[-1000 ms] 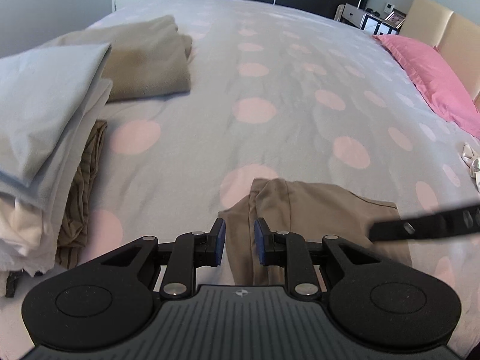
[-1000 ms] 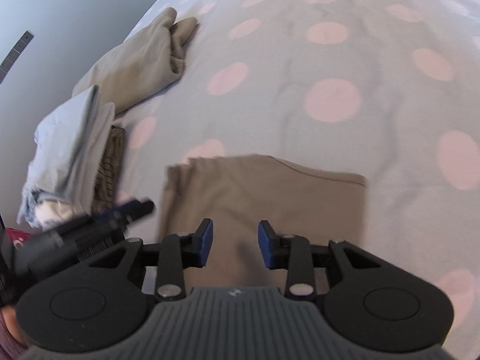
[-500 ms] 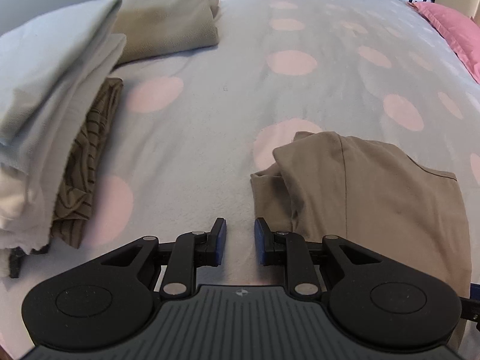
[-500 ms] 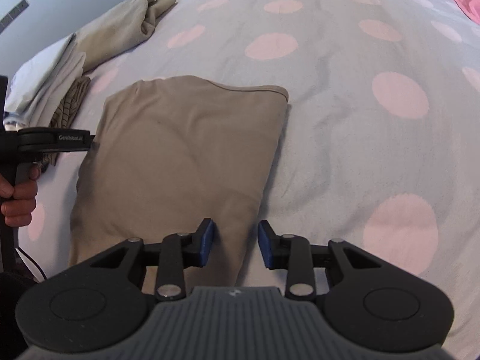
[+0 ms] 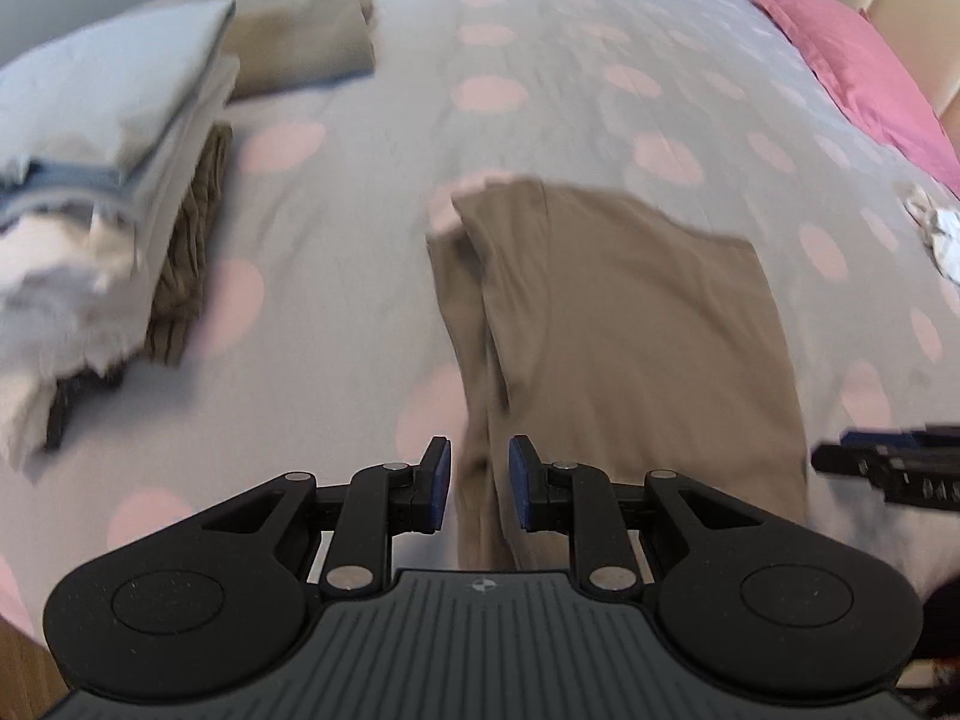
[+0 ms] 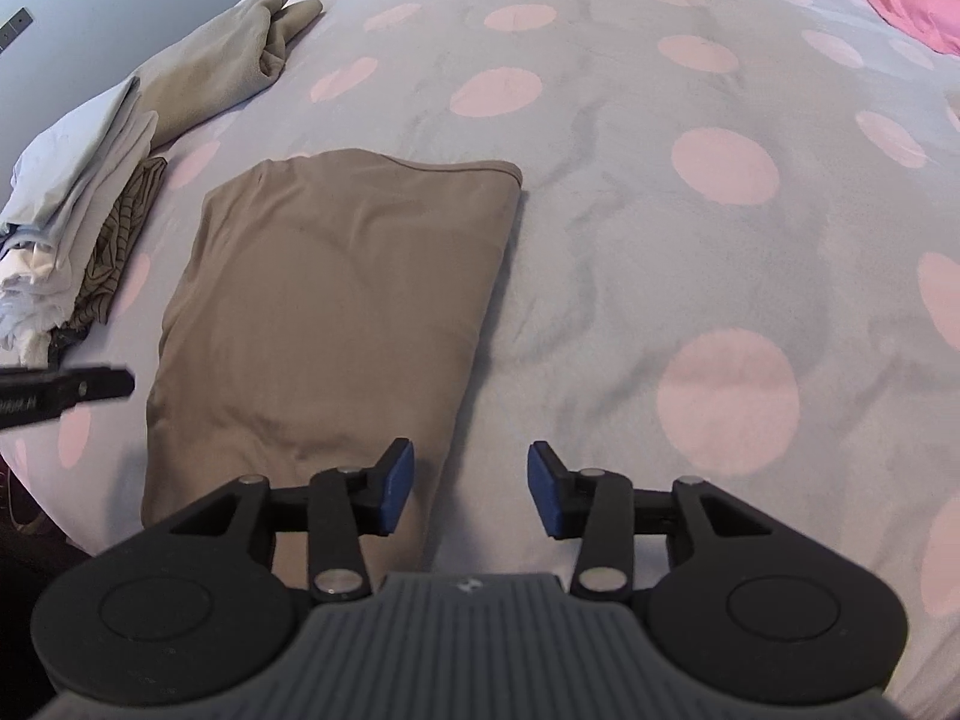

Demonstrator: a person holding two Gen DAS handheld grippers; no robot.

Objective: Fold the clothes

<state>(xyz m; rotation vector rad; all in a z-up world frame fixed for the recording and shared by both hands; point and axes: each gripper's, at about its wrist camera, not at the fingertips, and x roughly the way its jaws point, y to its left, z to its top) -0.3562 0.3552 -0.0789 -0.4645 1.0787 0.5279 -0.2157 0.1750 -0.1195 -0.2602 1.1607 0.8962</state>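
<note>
Right wrist view: right gripper (image 6: 470, 489) jaws just widened, empty, over tan garment's (image 6: 336, 312) near right edge on bed (image 6: 690, 240); left gripper (image 5: 478, 483) jaws apart, straddling left edge w/o pinching; next fold prob coming

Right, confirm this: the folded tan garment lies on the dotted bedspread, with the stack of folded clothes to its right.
Wrong on the side. The stack of folded clothes sits to the left of the folded tan garment, as the right wrist view shows and the left wrist view agrees. The garment does lie on the dotted bedspread.
</note>
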